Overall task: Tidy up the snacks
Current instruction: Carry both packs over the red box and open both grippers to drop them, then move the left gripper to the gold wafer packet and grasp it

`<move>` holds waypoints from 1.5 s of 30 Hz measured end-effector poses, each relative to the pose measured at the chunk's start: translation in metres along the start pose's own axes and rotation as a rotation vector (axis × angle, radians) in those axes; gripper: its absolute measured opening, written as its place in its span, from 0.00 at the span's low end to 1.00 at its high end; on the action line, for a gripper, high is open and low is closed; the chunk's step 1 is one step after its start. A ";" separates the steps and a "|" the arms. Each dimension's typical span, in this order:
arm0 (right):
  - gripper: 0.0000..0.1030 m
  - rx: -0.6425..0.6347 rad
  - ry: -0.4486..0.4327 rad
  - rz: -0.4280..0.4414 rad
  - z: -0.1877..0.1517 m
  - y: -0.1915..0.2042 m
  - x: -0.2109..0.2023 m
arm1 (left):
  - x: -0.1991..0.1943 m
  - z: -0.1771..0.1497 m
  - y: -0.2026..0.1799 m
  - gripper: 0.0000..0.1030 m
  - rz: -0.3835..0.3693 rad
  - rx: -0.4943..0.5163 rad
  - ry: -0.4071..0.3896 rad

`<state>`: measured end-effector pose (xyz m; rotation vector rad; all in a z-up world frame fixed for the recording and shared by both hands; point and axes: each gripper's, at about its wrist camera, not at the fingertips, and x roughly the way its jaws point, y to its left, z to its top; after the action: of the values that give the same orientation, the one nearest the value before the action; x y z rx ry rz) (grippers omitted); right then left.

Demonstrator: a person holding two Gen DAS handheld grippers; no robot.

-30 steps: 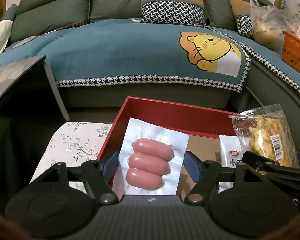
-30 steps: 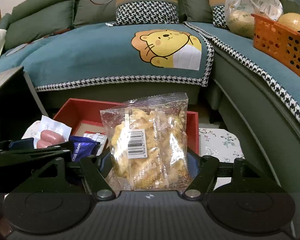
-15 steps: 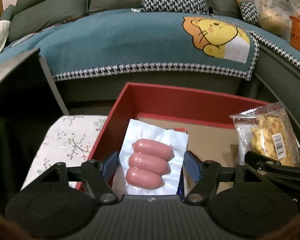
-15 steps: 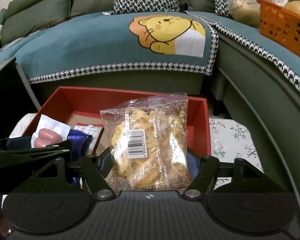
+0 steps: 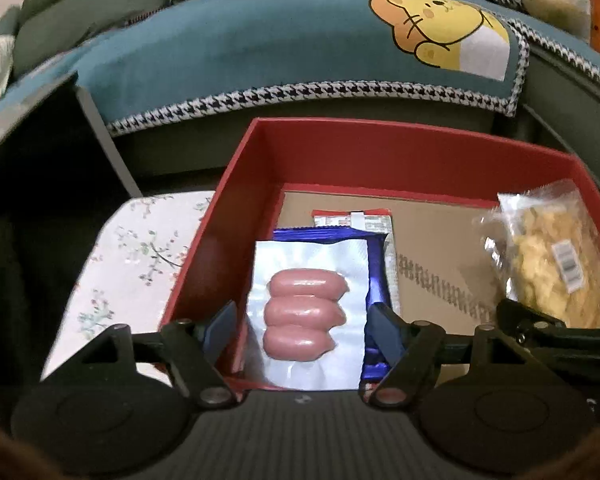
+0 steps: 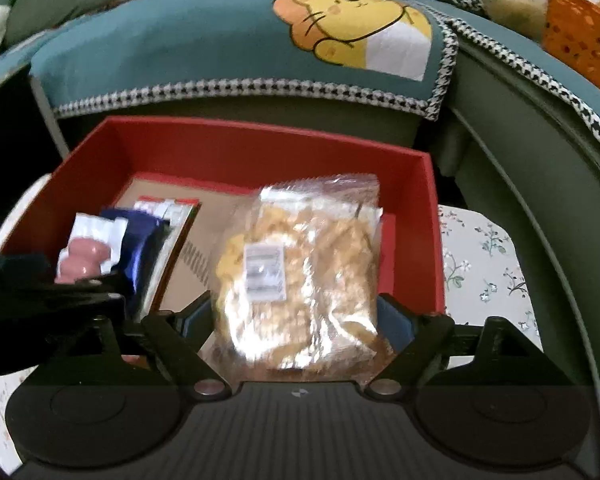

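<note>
A red box (image 5: 380, 148) with a cardboard floor stands on the table in front of the sofa. My left gripper (image 5: 302, 320) is low over its left end, jaws easing apart. A clear pack of three pink sausages (image 5: 304, 312) lies between them on a blue packet (image 5: 376, 256), a sliver of gap at the left pad. My right gripper (image 6: 296, 320) is over the box's right half (image 6: 260, 148), jaws opening. The clear bag of yellow crisps (image 6: 300, 272) sits blurred between them, both pads off its sides. A white-and-red packet (image 5: 352, 218) lies behind the blue one.
A floral tablecloth (image 5: 140, 264) shows on both sides of the box (image 6: 484, 256). Behind is a green sofa with a teal lion-print cover (image 5: 284, 48). An orange basket (image 6: 580, 28) sits at the far right. A dark panel (image 5: 40, 152) stands to the left.
Both grippers sank into the red box. The right jaws spread and the crisp bag slumped, blurred. The sausage pack now rests on the blue packet, with a gap at the left pad.
</note>
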<state>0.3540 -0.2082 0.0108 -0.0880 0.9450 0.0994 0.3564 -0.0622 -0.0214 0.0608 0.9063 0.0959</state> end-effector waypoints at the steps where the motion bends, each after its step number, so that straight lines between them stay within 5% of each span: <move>1: 0.86 -0.010 0.006 -0.009 -0.001 0.002 0.000 | -0.001 -0.002 -0.001 0.75 0.008 0.009 0.001; 12: 0.86 0.009 0.116 0.019 -0.002 -0.003 -0.010 | -0.022 -0.016 0.008 0.75 -0.040 -0.055 0.054; 29: 0.89 0.000 -0.078 -0.009 0.003 -0.010 -0.095 | -0.100 -0.014 0.030 0.79 -0.176 -0.149 -0.081; 39: 0.92 -0.039 -0.007 -0.042 -0.041 -0.016 -0.115 | -0.112 -0.053 0.024 0.81 -0.215 -0.117 0.008; 45: 0.92 0.041 0.055 -0.011 -0.058 -0.030 -0.113 | -0.118 -0.071 0.021 0.81 -0.249 -0.128 0.051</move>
<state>0.2451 -0.2497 0.0692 -0.0582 1.0013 0.0678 0.2269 -0.0531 0.0291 -0.1736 0.9495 -0.0769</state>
